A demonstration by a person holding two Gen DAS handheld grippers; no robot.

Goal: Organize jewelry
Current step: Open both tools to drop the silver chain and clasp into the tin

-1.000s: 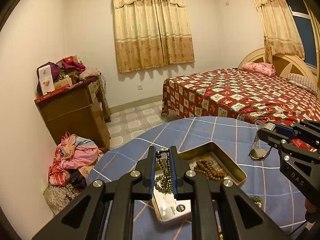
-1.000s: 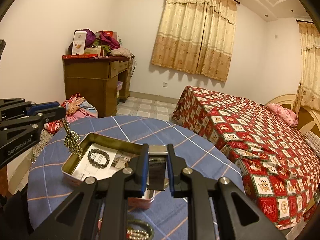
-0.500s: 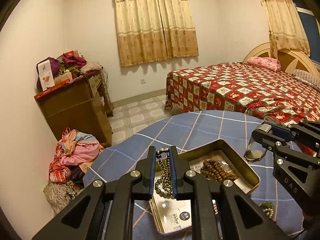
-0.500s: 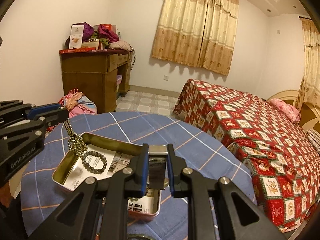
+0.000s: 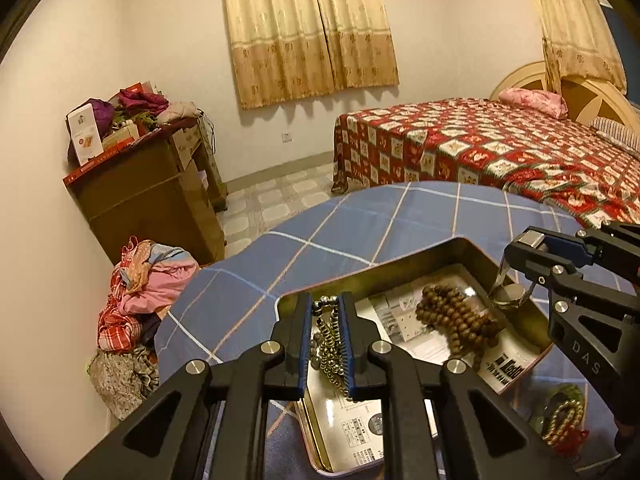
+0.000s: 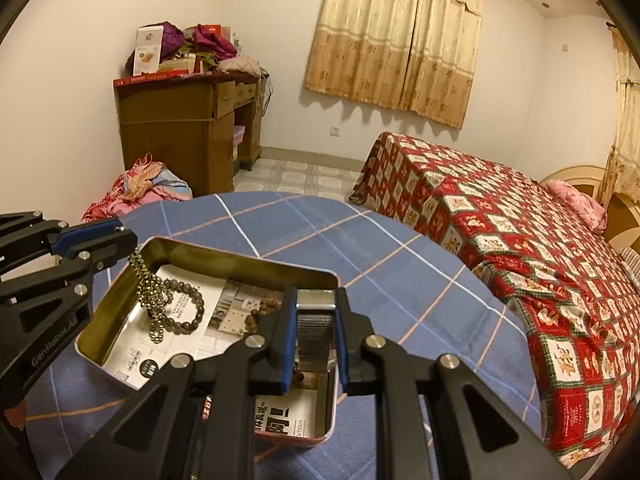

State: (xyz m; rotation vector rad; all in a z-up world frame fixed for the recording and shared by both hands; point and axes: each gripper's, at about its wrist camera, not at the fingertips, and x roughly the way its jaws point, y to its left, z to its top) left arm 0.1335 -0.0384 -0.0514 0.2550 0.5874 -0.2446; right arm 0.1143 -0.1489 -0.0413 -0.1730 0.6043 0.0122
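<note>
Jewelry: a dark metallic bead strand (image 6: 152,300) hangs from the left gripper (image 5: 325,312), its lower end down inside the tin, over a grey bead bracelet (image 6: 186,304) that lies on the tin's floor.
Left gripper fingers: the blue pads (image 5: 305,344) are closed on the upper part of the bead strand (image 5: 331,344); the rest of it dangles between and below them.
Right gripper fingers: the right gripper (image 6: 315,312) has its blue pads (image 6: 289,344) closed on the mesh band of a silver watch (image 6: 315,320).
Watch in left view: the watch (image 5: 510,290) hangs from the right gripper (image 5: 520,246), its round case at the tin's right-hand wall; whether it touches the wall I cannot tell.
Tin: an open rectangular metal tin (image 6: 240,258) with printed paper lining its floor; it sits on the table.
Inside tin: a heap of brown wooden beads (image 5: 456,316) lies toward the right side.
Outside tin: a gold bead bracelet (image 5: 564,416) with a greenish bangle lies on the cloth just beside the tin's near right corner.
Table: a blue checked tablecloth (image 6: 360,240) covers it.
Room: a bed with a red patterned cover (image 6: 520,232), a wooden cabinet (image 6: 180,128) piled with things, and a heap of clothes (image 5: 140,288) on the floor by the wall.
</note>
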